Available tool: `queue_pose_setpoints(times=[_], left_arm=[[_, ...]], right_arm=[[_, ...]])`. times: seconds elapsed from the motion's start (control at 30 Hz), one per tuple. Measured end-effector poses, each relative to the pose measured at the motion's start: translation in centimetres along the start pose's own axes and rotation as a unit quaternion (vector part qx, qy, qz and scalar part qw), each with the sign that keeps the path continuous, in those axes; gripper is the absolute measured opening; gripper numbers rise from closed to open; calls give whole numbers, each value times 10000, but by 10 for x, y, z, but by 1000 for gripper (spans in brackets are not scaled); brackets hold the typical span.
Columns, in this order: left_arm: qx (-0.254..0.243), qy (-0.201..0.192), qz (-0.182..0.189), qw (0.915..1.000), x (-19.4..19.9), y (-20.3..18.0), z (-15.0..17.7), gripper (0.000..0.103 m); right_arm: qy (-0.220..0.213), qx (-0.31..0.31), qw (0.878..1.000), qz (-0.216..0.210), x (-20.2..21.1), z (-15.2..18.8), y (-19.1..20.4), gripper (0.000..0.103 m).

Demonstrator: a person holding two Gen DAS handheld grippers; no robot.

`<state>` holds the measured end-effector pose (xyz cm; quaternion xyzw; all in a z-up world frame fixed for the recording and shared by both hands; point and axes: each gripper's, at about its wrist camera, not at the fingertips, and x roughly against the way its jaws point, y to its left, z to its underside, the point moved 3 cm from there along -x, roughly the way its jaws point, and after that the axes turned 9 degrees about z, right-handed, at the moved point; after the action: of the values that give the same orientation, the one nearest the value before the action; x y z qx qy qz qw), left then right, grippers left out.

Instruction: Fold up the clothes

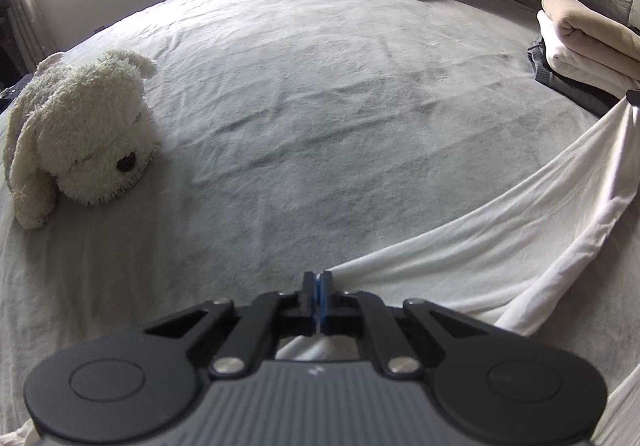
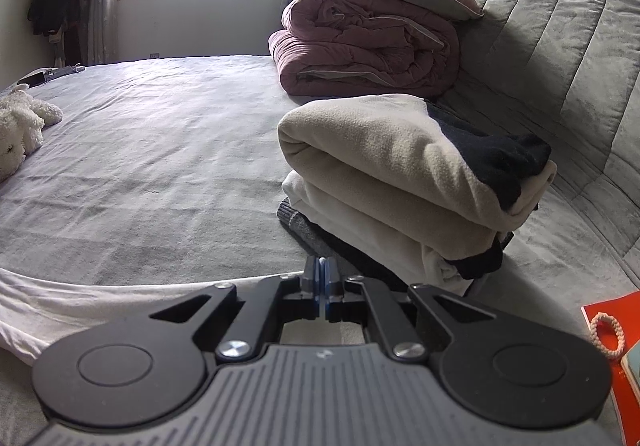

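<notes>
A white garment (image 1: 480, 254) hangs stretched above the grey bed sheet (image 1: 300, 106) between my two grippers. My left gripper (image 1: 318, 280) is shut on one end of it, with white cloth showing under the jaws. From there the cloth runs right and up to a dark tip (image 1: 634, 96) at the frame edge. In the right wrist view, my right gripper (image 2: 321, 266) is shut on the other end, and the white garment (image 2: 80, 298) sags away to the left. A stack of folded clothes (image 2: 380, 166) lies just ahead of the right gripper.
A white plush dog (image 1: 80, 126) lies on the left of the bed. A rolled pink quilt (image 2: 360, 46) with a pillow on top sits against the padded grey headboard (image 2: 560, 26). A red flat item (image 2: 608, 306) with a braided ring (image 2: 608, 334) lies at the right.
</notes>
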<state>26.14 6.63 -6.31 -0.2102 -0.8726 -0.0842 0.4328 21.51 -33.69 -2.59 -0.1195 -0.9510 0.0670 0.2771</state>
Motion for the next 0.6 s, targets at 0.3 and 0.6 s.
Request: queue_pose_setpoints(times=[0.3,0.6], left_arm=[[438,-461,-526,9966,-3,18,-12,1],[467,-373,-457,9972,-14,12,-8,22]], right_arm=[[98,195,9988,-433,-44,-17,20,2],[209,708,9967,-345,-88,-7,48,3]])
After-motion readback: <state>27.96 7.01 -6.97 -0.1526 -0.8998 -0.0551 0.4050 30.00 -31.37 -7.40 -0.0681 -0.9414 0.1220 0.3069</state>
